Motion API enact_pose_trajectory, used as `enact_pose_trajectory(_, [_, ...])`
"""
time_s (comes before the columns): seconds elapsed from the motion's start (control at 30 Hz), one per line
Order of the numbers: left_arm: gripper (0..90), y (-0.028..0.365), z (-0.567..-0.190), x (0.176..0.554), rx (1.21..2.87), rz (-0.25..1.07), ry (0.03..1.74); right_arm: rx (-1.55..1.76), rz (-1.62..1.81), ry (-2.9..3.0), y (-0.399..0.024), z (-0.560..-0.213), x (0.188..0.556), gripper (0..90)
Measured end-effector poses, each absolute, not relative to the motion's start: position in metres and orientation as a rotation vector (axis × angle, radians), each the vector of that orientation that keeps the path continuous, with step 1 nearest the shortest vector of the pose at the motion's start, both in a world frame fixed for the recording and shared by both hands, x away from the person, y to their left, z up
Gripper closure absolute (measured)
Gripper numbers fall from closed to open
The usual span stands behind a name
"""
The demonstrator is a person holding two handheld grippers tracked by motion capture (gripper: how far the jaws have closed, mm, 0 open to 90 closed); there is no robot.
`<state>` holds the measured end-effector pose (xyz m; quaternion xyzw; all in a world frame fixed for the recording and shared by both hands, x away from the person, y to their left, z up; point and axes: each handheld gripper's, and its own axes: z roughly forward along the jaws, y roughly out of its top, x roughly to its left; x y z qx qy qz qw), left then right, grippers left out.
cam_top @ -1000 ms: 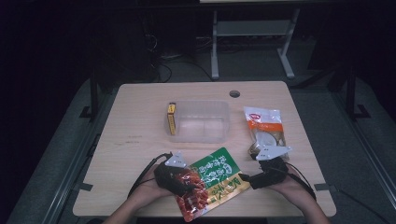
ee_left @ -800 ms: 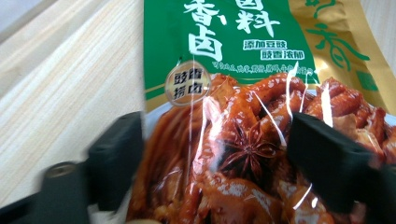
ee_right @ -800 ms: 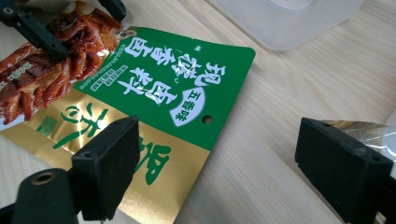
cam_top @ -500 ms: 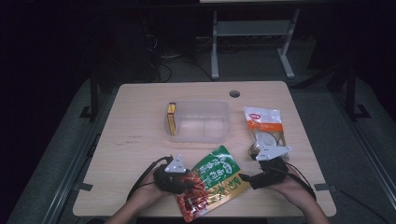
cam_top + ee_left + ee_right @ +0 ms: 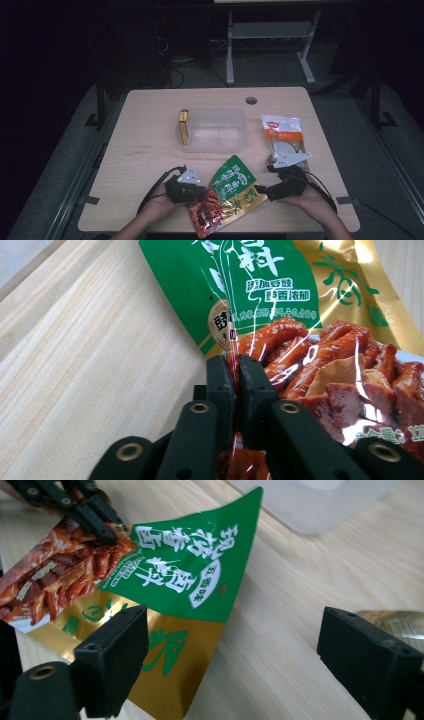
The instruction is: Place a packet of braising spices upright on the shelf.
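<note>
Snack pouch pinched at one edge, lying near the front of the tabletop

It's a glossy flat snack pouch (image 5: 226, 197), green up top with white lettering, a gold band down one side, and the lower part printed with a photo of reddish-brown saucy meat pieces. It lies at a slant near the front edge of the tabletop (image 5: 150, 150), green corner pointing away toward the far side, red end toward the person. The film is crinkled and catches the light, and the green corner lifts a little off the wood. The left claw (image 5: 235, 371) has just closed and pinches the pouch's edge where green meets the red picture.
</note>
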<state>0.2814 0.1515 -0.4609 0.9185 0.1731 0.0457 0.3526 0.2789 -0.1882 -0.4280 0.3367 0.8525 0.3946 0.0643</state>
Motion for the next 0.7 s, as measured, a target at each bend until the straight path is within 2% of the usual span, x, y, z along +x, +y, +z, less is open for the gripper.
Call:
enact_pose_trajectory(0.13, [88.8,0.152,-0.460,0.281,2.380,0.106,0.443,1.006,1.254,2.610,-0.189,-0.428,0.278,14.1])
enact_pose_trajectory(0.4, [89.8,0.162,-0.451,0.286,2.330,0.080,0.451,0.971,1.272,2.604,-0.190,-0.427,0.277,20.1])
enact_pose_trajectory(0.7, [89.8,0.182,-0.427,0.288,2.292,0.185,0.437,0.993,1.329,2.590,-0.188,-0.422,0.280,20.9])
